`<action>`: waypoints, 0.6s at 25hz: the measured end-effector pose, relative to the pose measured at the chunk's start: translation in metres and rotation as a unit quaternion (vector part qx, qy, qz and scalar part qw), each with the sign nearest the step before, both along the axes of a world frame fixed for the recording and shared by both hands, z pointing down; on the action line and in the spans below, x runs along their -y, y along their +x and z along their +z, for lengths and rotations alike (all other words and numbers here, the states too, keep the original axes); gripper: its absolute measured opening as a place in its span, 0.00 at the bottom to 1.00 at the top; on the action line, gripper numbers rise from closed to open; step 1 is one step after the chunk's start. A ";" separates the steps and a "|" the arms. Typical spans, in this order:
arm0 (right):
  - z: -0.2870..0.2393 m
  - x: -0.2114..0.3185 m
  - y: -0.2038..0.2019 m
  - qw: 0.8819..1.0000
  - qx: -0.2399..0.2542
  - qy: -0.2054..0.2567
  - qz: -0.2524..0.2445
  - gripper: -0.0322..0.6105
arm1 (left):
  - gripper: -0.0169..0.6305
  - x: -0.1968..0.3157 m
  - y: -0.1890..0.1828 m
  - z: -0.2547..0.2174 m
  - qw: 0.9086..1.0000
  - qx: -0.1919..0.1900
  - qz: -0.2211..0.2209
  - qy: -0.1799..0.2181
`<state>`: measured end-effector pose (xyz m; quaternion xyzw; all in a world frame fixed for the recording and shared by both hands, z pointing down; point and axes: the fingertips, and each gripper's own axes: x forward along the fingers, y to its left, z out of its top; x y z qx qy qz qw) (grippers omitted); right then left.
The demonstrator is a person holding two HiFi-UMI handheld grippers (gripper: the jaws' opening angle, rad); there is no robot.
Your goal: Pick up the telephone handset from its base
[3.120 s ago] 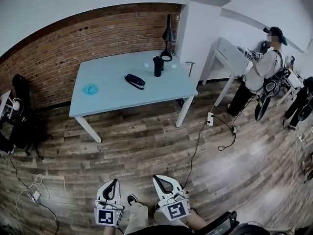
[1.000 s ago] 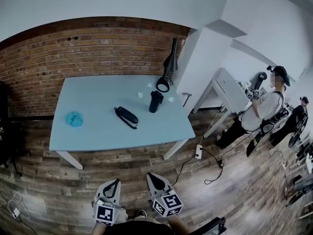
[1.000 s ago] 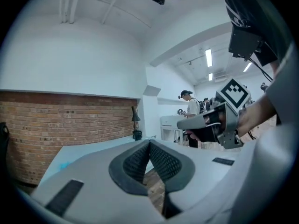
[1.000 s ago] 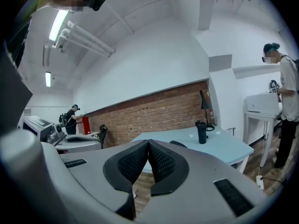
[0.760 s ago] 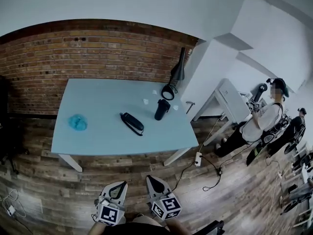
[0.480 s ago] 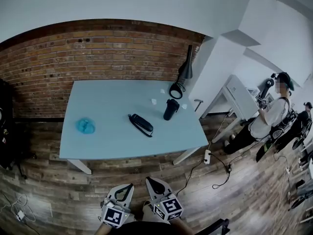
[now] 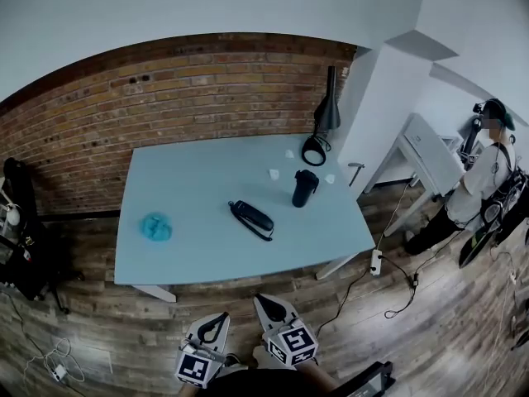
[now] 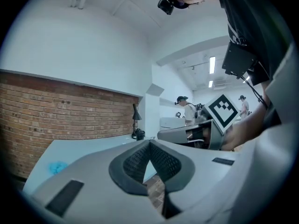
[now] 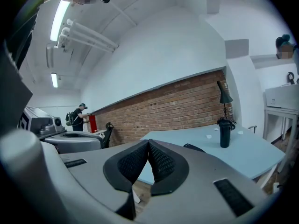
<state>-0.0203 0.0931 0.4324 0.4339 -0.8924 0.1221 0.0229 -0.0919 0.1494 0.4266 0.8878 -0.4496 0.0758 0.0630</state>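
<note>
**While the left gripper (image 7: 219,318) and the right gripper (image 7: 259,298) hang shut and empty, the telephone (image 7: 251,218) lies on the table (image 7: 182,259)**

Where the head view looks down, the two grippers are side by side over the wooden floor (image 7: 99,321). They are short of the table's near edge and well apart from the telephone. In the left gripper view the textured pads (image 8: 163,160) meet at their tips with nothing between them. The right gripper view shows the same, its pads (image 9: 161,161) closed on each other and holding nothing.

The dark telephone lies slantwise near the middle of the pale blue tabletop, with its handset seemingly resting on the base. A black tumbler (image 7: 304,188) stands upright near it, to the right and farther back. A black desk lamp (image 7: 324,122) stands at the far right corner. A crumpled blue lump (image 7: 155,226) sits well off to the telephone's left. A brick wall (image 7: 165,98) runs behind the table, and a person (image 7: 488,176) stands at the far right.
</note>
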 end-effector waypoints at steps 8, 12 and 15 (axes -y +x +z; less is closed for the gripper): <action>0.005 0.059 0.062 1.000 0.006 -0.018 0.024 0.05 | 0.05 0.059 0.026 -0.013 0.999 -0.021 -0.035 0.008; 0.020 0.082 0.083 0.999 -0.006 -0.031 0.034 0.05 | 0.05 0.081 0.031 -0.014 0.998 -0.041 -0.052 0.020; 0.029 0.093 0.079 0.998 -0.013 -0.048 0.043 0.05 | 0.05 0.089 0.021 -0.002 0.998 -0.046 -0.053 -0.001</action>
